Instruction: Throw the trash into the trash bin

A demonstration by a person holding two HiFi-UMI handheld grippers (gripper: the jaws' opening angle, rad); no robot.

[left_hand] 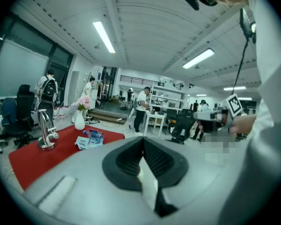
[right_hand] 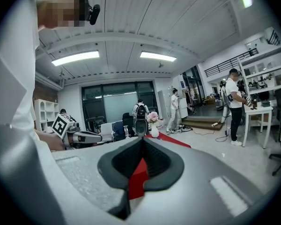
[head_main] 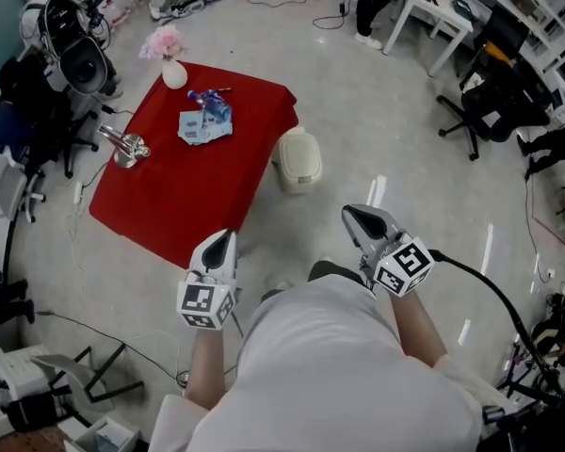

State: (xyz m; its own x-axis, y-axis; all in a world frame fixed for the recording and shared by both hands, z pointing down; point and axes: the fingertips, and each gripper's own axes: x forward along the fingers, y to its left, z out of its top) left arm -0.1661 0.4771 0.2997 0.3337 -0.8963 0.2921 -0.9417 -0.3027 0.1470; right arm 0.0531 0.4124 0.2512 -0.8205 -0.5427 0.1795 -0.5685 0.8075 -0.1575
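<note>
The trash, blue and white wrappers with a small bottle [head_main: 205, 121], lies on the red-covered table [head_main: 198, 186]; the left gripper view shows it too [left_hand: 90, 138]. A cream trash bin [head_main: 299, 158] stands on the floor against the table's right side. My left gripper [head_main: 221, 245] hovers just off the table's near corner, jaws shut and empty [left_hand: 143, 139]. My right gripper [head_main: 363, 219] is held over the floor, nearer me than the bin, its jaws also shut with nothing in them [right_hand: 141, 138]. Both are well short of the trash.
A white vase of pink flowers [head_main: 172, 69] and a silver metal stand [head_main: 124, 147] share the table. Black chairs and a speaker [head_main: 75, 59] crowd the left side. Cables run over the floor; an office chair [head_main: 480, 111] and white desks stand at the far right.
</note>
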